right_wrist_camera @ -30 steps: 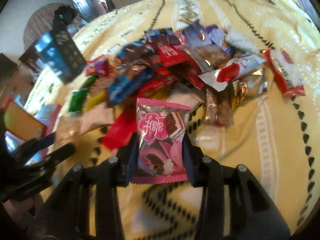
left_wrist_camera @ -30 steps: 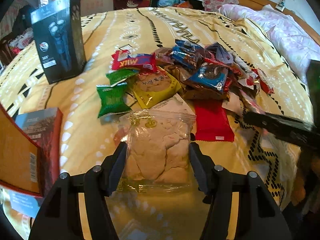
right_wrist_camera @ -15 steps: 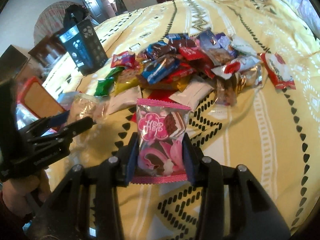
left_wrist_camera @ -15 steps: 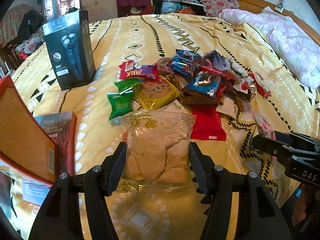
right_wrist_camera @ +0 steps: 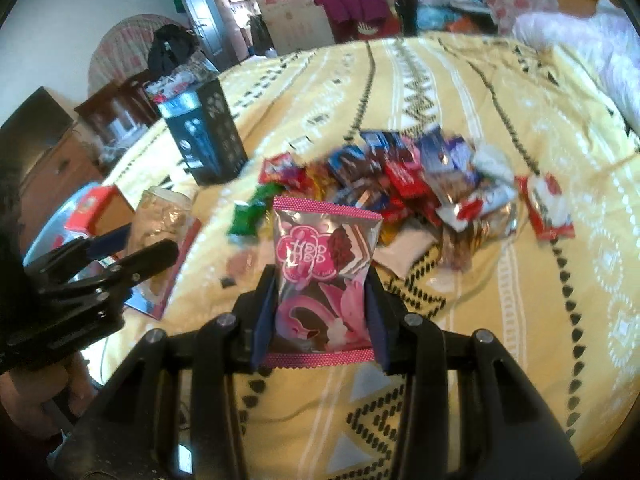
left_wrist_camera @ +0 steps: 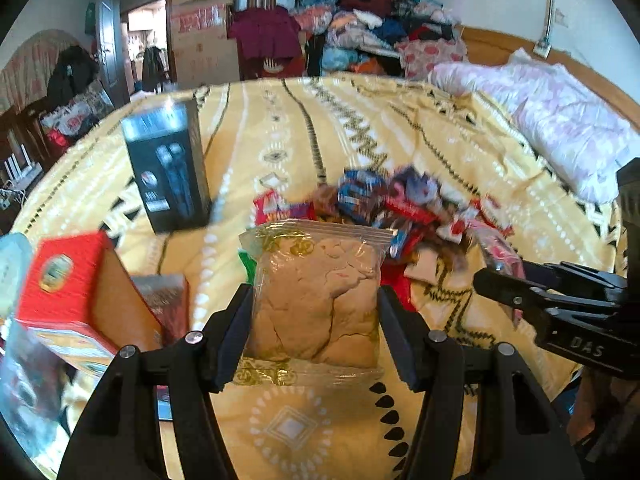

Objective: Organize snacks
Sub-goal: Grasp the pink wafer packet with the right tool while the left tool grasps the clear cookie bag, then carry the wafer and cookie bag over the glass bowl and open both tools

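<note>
My left gripper (left_wrist_camera: 316, 320) is shut on a clear bag of tan pastry (left_wrist_camera: 316, 300), held upright above the yellow bedspread. My right gripper (right_wrist_camera: 320, 304) is shut on a pink and silver snack packet (right_wrist_camera: 320, 264), also lifted off the bed. Behind both lies a pile of mixed snack packets (right_wrist_camera: 408, 176), seen blurred in the left wrist view as the pile (left_wrist_camera: 392, 204). The right gripper (left_wrist_camera: 560, 292) reaches in from the right edge of the left wrist view. The left gripper (right_wrist_camera: 120, 256) with its clear bag shows at the left of the right wrist view.
A black upright box (left_wrist_camera: 168, 168) stands left of the pile, and is the black box (right_wrist_camera: 204, 132) in the right wrist view. A red open carton (left_wrist_camera: 72, 292) and a dark red box (left_wrist_camera: 168, 300) lie at the near left. A pink pillow (left_wrist_camera: 560, 128) lies far right.
Both grippers have risen with their packets still held; the snack pile and black box now sit farther off and lower in each view, and more of the room behind shows.
</note>
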{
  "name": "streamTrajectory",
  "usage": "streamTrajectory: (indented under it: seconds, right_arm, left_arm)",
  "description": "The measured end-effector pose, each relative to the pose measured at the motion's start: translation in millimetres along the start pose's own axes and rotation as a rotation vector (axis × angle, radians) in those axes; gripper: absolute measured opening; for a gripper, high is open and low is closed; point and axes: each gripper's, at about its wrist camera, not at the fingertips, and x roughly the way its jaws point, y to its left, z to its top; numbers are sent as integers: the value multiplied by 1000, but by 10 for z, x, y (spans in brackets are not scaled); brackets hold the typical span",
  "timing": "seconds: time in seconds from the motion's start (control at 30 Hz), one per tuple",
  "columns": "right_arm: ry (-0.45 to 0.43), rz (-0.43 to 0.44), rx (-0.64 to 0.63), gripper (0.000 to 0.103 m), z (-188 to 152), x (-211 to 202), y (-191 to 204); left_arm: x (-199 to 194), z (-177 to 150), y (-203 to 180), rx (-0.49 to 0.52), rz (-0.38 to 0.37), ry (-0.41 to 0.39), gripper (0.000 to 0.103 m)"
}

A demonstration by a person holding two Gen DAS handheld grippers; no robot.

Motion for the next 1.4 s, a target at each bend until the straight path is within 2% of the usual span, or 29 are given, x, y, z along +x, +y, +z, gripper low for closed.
streamTrajectory:
  seconds: [0.23, 0.37, 0.67, 1.07, 1.23, 1.4]
  right_arm:
    - [-79, 21, -68, 42, 331, -247, 350]
    - [-112, 51, -107, 42, 516, -332, 617]
    - [-148, 169, -221, 42, 852, -354, 1526]
    - [-87, 377, -364, 42, 1049, -72, 2846]
    - [-34, 459, -423, 42, 1021, 62, 3414]
    - [32, 502, -473, 42, 910, 249, 3834]
  left_arm:
    - [-525, 205, 289, -34, 47, -96, 63]
    - [-820, 287, 620, -79, 96, -146, 63]
    - [-1339, 264, 1442, -194, 215, -210, 63]
    - [-1869, -43, 2538, -348, 376, -233, 63]
    - [-1978, -239, 2991, -417, 442, -208, 63]
    - [-1997, -454, 3331, -469, 483, -167, 63]
